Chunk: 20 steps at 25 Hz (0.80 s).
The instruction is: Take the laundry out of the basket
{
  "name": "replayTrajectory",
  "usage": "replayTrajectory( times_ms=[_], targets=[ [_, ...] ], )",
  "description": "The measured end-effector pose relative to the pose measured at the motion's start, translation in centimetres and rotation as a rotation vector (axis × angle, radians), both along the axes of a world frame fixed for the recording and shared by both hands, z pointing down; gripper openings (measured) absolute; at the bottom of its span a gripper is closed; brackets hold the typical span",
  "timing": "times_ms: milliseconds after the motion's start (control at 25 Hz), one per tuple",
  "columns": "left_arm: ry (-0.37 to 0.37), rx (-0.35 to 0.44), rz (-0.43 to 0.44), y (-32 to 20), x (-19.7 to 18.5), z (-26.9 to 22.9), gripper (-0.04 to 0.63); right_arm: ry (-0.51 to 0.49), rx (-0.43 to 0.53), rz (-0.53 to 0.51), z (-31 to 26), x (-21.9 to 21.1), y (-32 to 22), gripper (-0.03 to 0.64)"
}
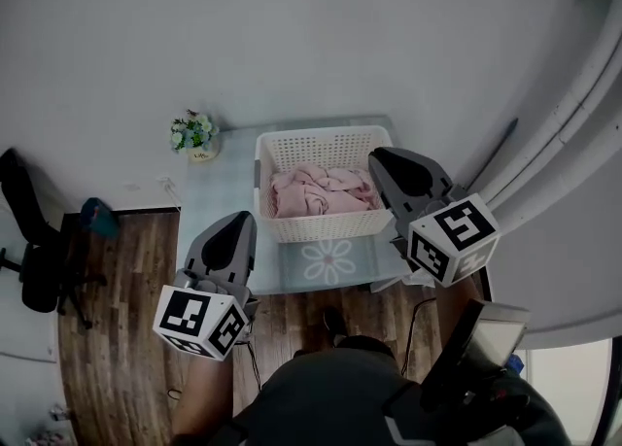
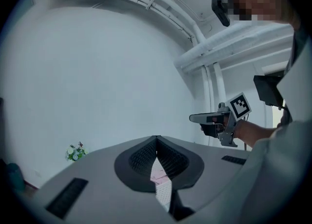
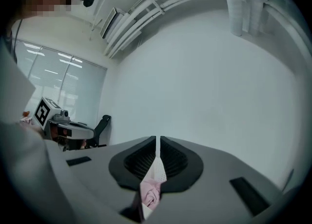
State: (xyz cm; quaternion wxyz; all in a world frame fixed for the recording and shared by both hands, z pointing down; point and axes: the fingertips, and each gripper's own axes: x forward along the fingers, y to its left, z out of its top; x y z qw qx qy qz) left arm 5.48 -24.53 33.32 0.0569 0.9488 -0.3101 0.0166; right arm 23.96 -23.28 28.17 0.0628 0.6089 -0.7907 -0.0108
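A white slatted basket (image 1: pixel 321 148) stands on a pale blue table (image 1: pixel 219 201), with crumpled pink laundry (image 1: pixel 321 191) inside it. My left gripper (image 1: pixel 243 217) hovers in front of the basket's left corner, jaws together and nothing between them. My right gripper (image 1: pixel 378 155) hangs over the basket's right rim, also shut and empty. In the left gripper view, the left gripper (image 2: pixel 156 138) shows closed tips, with a strip of pink laundry (image 2: pixel 157 174) below them and the right gripper (image 2: pixel 195 118) off to the side. In the right gripper view, the right gripper (image 3: pixel 157 140) is closed above the laundry (image 3: pixel 150 193).
A small pot of flowers (image 1: pixel 193 133) sits at the table's far left corner. A black office chair (image 1: pixel 34 240) stands on the wooden floor (image 1: pixel 117 337) at left. White pipes (image 1: pixel 573 114) run along the wall at right. A dark screen (image 1: pixel 491 332) sits at lower right.
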Motion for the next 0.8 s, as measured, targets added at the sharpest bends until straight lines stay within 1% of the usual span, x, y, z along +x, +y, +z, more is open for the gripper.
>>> replayTrajectory(
  times_ms=[160, 200, 280, 400, 480, 560, 640, 680, 720, 760, 800],
  targets=[
    [-0.016, 0.004, -0.028, -1.8, 0.9, -0.1, 0.008, 0.024, -0.052, -0.085, 0.9, 0.1, -3.0, 0.021],
    [-0.019, 0.008, -0.039, -2.2, 1.1, -0.2, 0.008, 0.031, -0.078, -0.111, 1.4, 0.1, -3.8, 0.039],
    [-0.030, 0.016, -0.071, -3.2, 1.2, -0.1, 0.008, 0.054, -0.139, -0.179, 2.8, -0.2, -5.1, 0.136],
    [-0.049, 0.008, -0.100, -4.4, 1.2, 0.3, 0.008, 0.097, -0.202, -0.265, 4.5, -0.5, -7.1, 0.187],
    [-0.058, 0.008, -0.107, -5.0, 1.5, 0.5, 0.008, 0.135, -0.249, -0.320, 6.0, -0.7, -8.1, 0.248],
    [-0.064, 0.006, -0.118, -5.7, 1.6, 0.7, 0.008, 0.159, -0.312, -0.391, 8.0, -1.2, -9.1, 0.292],
    [-0.067, -0.008, -0.132, -6.5, 1.5, 1.2, 0.008, 0.186, -0.385, -0.462, 10.5, -1.9, -9.8, 0.355],
    [-0.066, -0.022, -0.137, -6.8, 1.6, 1.5, 0.008, 0.210, -0.421, -0.490, 11.9, -2.1, -10.1, 0.411],
    [-0.065, -0.036, -0.140, -7.1, 1.7, 1.8, 0.008, 0.238, -0.455, -0.508, 13.3, -2.3, -10.5, 0.453],
    [-0.067, -0.045, -0.141, -7.3, 1.8, 2.1, 0.008, 0.268, -0.485, -0.515, 14.7, -2.3, -10.9, 0.472],
    [-0.073, -0.048, -0.141, -7.5, 2.0, 2.4, 0.008, 0.293, -0.514, -0.518, 16.1, -2.2, -11.4, 0.476]
  ],
)
